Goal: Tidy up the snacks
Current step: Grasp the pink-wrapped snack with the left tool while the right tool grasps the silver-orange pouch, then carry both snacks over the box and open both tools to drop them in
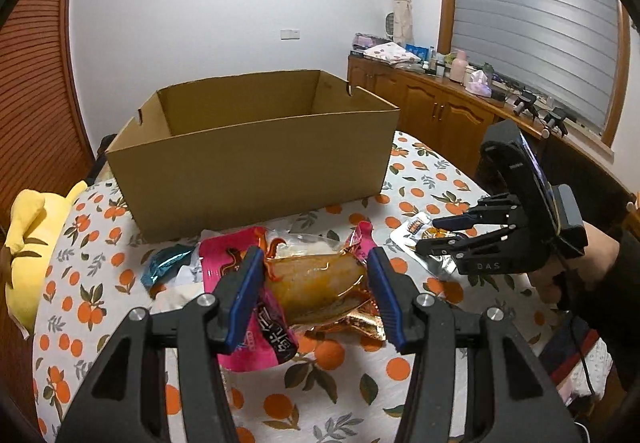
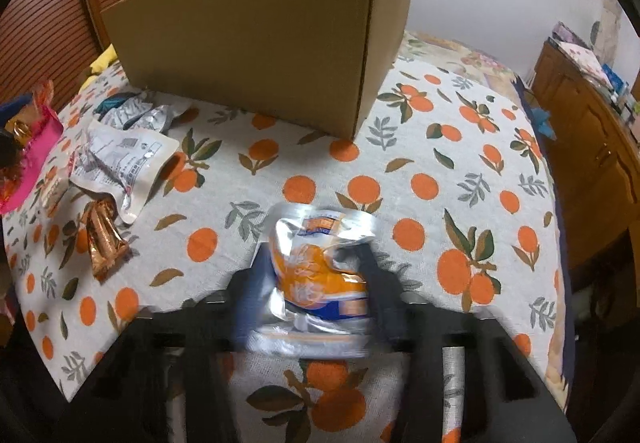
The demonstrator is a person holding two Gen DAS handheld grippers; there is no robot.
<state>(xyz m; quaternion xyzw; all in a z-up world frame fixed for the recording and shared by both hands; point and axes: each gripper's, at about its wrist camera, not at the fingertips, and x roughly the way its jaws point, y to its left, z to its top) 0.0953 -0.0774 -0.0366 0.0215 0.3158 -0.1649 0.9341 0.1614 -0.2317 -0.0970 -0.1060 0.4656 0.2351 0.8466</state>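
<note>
Only the left wrist view gave us the cardboard box's point(image 1: 256, 151) bare inside walls—floor hidden. Our left gripper point(image 1: 316, 283) clamped a pink-and-gold snack pack point(image 1: 320, 287); our right gripper point(image 2: 316, 275) pinched an orange pouch point(image 2: 320, 263) at the tablecloth point(image 2: 400, 163).

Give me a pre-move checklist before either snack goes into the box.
1. Left tool shut on the gold snack pack: ok, both blue pads touch its sides.
2. Gold snack pack clear of the pink packet beside it: cannot tell, they overlap in the left view.
3. Right tool shut on the orange pouch: cannot tell, the picture is blurred at the fingers.
4. Cardboard box open on top: ok, no flaps over it.
5. Room inside the box: ok for the far part; the floor is hidden by the near wall.
6. The two tools apart from each other: ok.
</note>
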